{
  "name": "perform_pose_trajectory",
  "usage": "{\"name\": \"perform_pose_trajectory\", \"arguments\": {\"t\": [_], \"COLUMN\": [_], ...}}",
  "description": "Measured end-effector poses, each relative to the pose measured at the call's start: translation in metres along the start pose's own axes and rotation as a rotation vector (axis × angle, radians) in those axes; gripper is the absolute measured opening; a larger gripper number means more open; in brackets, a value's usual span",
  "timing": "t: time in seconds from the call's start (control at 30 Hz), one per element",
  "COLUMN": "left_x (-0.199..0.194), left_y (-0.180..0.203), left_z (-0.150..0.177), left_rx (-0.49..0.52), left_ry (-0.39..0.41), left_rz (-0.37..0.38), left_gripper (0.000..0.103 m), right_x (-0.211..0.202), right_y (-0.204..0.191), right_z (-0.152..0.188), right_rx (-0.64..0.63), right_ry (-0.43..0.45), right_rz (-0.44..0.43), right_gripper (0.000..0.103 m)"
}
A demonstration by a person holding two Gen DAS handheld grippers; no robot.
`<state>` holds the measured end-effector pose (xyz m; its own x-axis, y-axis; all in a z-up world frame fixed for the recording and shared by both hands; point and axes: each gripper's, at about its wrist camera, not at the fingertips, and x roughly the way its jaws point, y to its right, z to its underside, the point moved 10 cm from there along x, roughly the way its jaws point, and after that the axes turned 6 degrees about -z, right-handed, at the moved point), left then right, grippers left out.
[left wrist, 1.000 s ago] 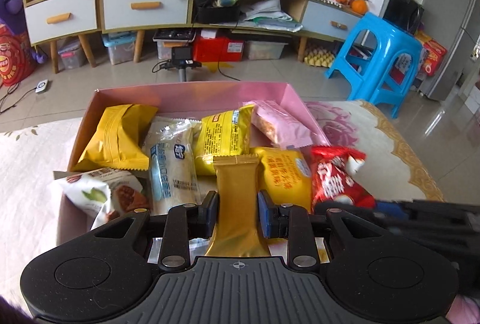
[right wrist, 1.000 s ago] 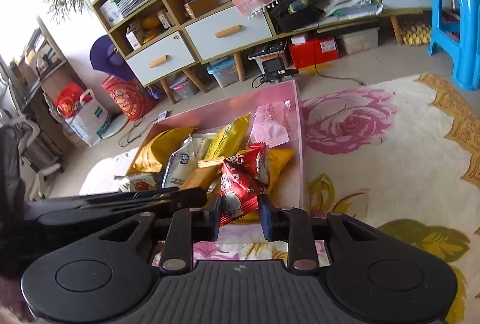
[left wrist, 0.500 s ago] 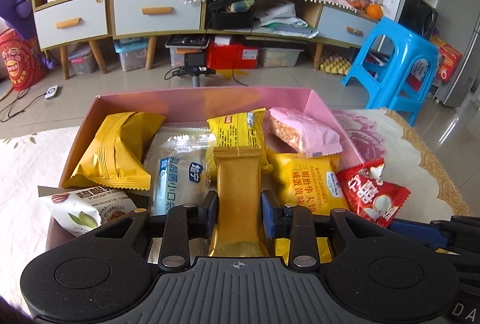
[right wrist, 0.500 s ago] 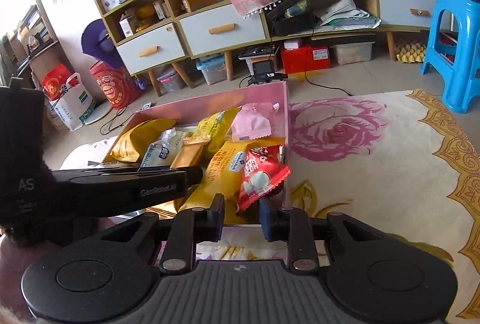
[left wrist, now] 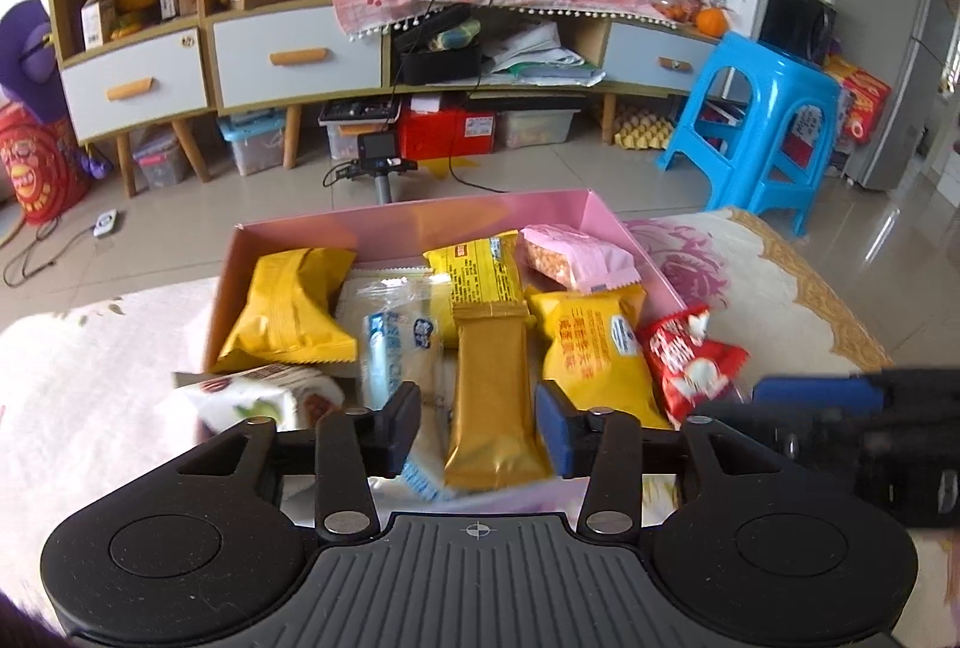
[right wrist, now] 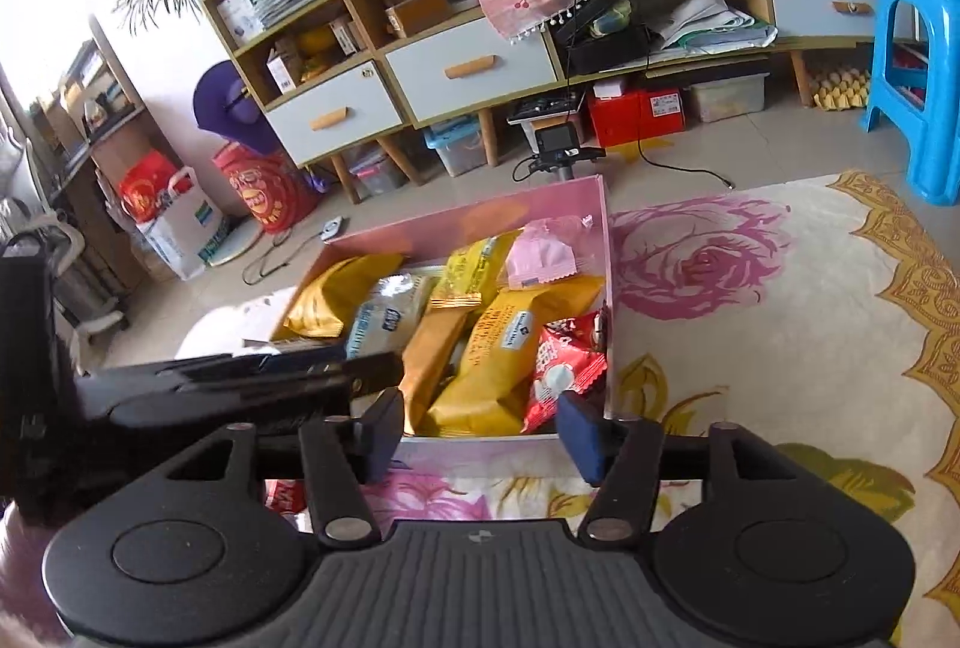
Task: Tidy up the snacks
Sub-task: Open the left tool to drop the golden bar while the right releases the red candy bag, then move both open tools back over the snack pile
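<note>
Now both grippers freshly off snacks.

The snack box sits on the cloth-covered table, packed with snack packets. The foil bar lies between the biscuit packet on its left and the cake packet on its right; behind them stands the cabinet.

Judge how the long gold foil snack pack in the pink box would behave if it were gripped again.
The gold foil pack looks flat and glossy, so it may slip between pads. It seems light and somewhat bendy. Lying across other packets in the pink box, it would probably shift if nudged.
</note>
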<state>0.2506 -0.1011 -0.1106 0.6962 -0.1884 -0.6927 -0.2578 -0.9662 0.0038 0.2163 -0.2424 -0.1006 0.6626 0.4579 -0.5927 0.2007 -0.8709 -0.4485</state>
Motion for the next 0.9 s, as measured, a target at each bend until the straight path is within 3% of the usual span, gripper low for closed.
{"name": "perform_pose_trajectory", "arguments": {"t": [0.33, 0.77, 0.9], "left_x": [-0.052, -0.104, -0.108], "left_y": [-0.022, -0.053, -0.068], "left_z": [0.026, 0.061, 0.077], "left_rx": [0.048, 0.048, 0.052], "left_ry": [0.005, 0.034, 0.037], "left_rz": [-0.009, -0.054, -0.076], "left_gripper": [0.067, 0.093, 0.097], "right_x": [-0.022, -0.042, -0.043], "right_y": [-0.009, -0.038, -0.043], "right_z": [0.002, 0.02, 0.031], "right_rx": [-0.016, -0.081, -0.11], "right_ry": [0.027, 0.025, 0.027], "right_rz": [0.017, 0.02, 0.038], "right_gripper": [0.076, 0.09, 0.094]}}
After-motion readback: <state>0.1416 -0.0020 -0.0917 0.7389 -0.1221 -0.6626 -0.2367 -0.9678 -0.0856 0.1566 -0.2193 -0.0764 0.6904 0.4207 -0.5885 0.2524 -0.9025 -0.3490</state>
